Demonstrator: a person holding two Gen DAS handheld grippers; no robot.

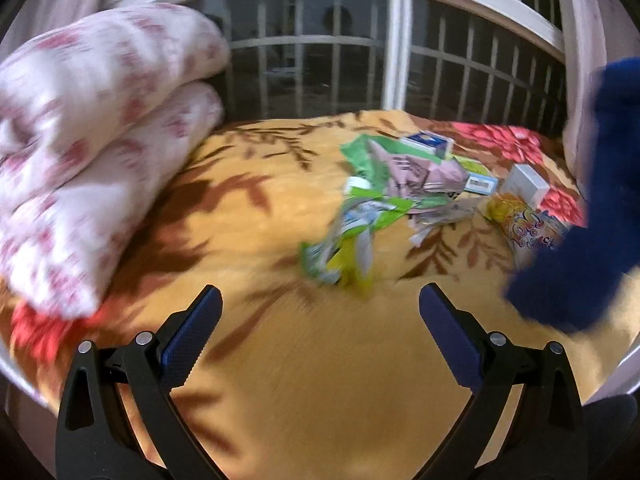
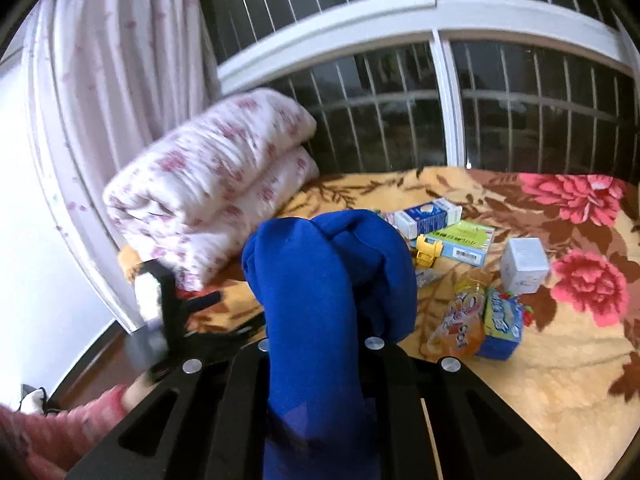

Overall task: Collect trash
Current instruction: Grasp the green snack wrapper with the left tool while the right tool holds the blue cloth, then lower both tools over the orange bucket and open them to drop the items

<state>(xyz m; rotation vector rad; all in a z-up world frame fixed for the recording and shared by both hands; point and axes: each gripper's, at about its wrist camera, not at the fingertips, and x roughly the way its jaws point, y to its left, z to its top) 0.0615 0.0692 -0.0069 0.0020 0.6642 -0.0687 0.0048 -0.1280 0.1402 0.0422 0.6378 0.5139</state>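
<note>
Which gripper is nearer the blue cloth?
Right. The right gripper is shut on the blue cloth; the left gripper stands open, off to the cloth's left, not touching it.

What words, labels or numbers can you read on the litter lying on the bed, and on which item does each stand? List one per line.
None can be read with certainty.
Orange snack packet: large coloured lettering, too blurred to read.
Blue and white carton: print too small.
Green and blue flat box: a barcode and a line of characters, too small.
White cube box: faint marks, unreadable.
Pink paper: dark print, blurred.
</note>
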